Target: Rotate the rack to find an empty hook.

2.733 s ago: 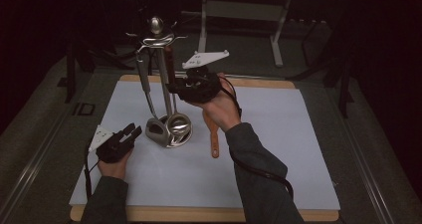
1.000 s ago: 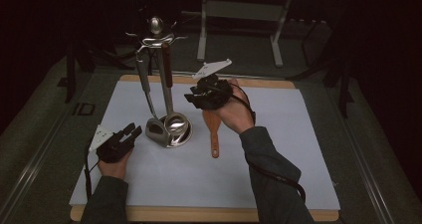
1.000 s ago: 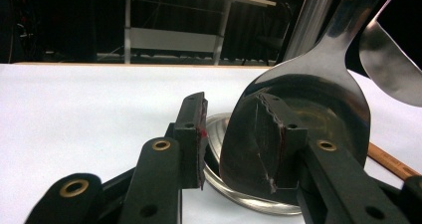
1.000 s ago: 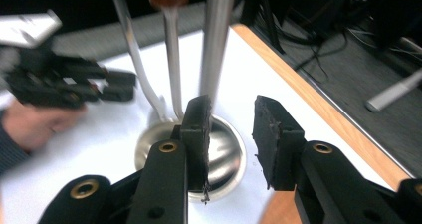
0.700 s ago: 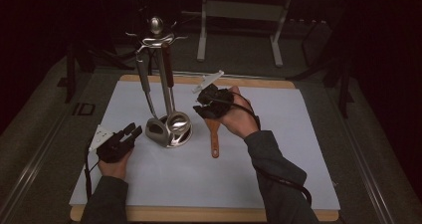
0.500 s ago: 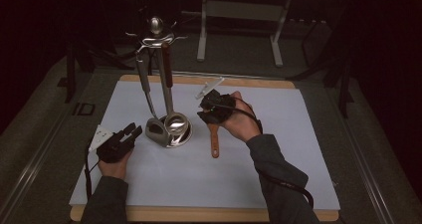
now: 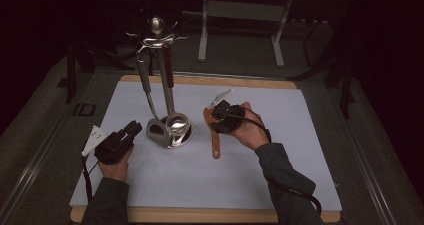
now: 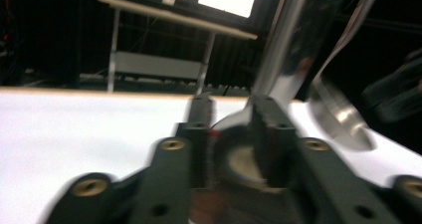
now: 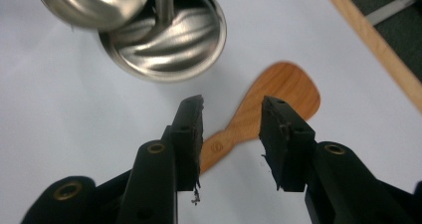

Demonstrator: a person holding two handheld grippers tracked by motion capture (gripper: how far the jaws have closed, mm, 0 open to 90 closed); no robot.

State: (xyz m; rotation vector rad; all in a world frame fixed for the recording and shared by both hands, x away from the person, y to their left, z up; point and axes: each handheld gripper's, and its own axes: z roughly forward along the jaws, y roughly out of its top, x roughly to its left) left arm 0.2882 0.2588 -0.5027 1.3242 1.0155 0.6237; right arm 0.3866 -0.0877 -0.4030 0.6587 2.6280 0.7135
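Observation:
A wooden spatula lies flat on the white mat, right of a steel utensil stand. My right gripper hovers low over its neck. In the right gripper view the gripper is open and its jaws, which have just been opening, straddle the spatula without touching it. My left gripper rests on the mat left of the stand's base. Its jaws have just been closing, a gap still shows, and a blurred steel utensil head appears in it.
A steel turner and a ladle with a dark red handle hang from the stand down to its round base. The mat lies on a wooden board. A metal frame stands behind the table.
My right gripper has come down from beside the hanging utensils to just above the wooden spatula, turning to point at it. The left hand has stayed where it was.

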